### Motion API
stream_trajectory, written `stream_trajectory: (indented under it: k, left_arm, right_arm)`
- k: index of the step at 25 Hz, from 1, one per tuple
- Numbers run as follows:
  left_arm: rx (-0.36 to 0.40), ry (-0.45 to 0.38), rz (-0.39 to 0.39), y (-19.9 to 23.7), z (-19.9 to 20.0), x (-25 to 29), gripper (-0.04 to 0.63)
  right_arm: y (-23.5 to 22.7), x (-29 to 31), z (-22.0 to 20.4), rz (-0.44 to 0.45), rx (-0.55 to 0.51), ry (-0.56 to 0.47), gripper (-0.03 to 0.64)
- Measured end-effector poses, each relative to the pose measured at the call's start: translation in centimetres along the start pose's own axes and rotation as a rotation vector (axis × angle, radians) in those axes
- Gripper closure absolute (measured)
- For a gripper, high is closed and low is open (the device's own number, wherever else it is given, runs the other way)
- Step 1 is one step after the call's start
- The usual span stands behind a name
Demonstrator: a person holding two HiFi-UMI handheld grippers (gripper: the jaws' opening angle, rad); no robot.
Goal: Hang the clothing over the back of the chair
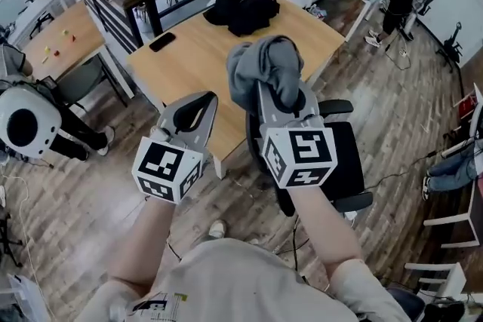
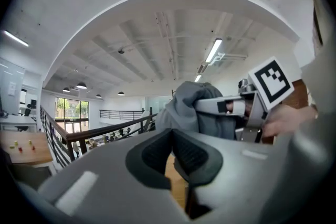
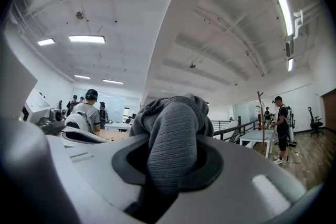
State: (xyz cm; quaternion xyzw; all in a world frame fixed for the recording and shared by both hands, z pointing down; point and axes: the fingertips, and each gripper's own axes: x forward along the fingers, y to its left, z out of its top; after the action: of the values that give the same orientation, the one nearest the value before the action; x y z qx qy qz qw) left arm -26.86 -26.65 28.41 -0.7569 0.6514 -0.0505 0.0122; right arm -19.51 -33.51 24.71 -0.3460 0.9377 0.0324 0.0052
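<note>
With the right tool [image 1: 281, 98], clamps a thick fold of the grey garment [image 1: 260, 64]. Along that tool's own view, shows ribbed knit packed between both pads and spilling over the far end. Holds the cloth at the centre of the head view, bunched into a lump on top of the tool rather than hanging free. Sits in front of the near edge of the desk [image 1: 204, 49], with the black chair [image 1: 347, 154] just below and to the right, partly hidden behind the tool and forearm. Carries the left tool [image 1: 192, 113] just to the left, jaws together on nothing, clear of the cloth. Leaves a heap of black clothes [image 1: 241, 7] at the top of the frame, on the far side of the desk.

Looks soft, thick and limp, and probably light enough for one tool. Offers no stiffness to lean on and nothing to break. Appears grippy rather than slick, yet is likely to sag and slide under its own weight. Handles poorly as a single wad. Better taken at two well-spread points along one edge, collar or hem, so calls for opening the left tool and catching a free edge. Needs spreading before draping, with the weight split evenly across the chair back, or else may slip off to one side.
</note>
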Motion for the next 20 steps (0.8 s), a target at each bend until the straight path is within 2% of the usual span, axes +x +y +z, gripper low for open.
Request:
stream_trajectory:
  k: [8,11,14,20]
  left_arm:
    - [0.010,-0.011,0.077,4.4,0.4,-4.8,0.595]
    - [0.004,-0.017,0.103,5.7,0.5,-6.5,0.595]
    - [0.003,-0.022,0.125,6.7,0.3,-7.8,0.595]
    - [-0.005,0.014,0.141,7.6,-1.9,-9.0,0.595]
  right_arm:
    - [7.4,2.1,0.5,0.101,0.013,-0.011,0.528]
    - [10.4,2.4,0.1,0.133,-0.022,-0.007,0.528]
    - [12.8,2.6,-1.0,0.163,-0.053,0.012,0.528]
    - [15.9,2.9,-4.1,0.232,-0.035,0.084,0.528]
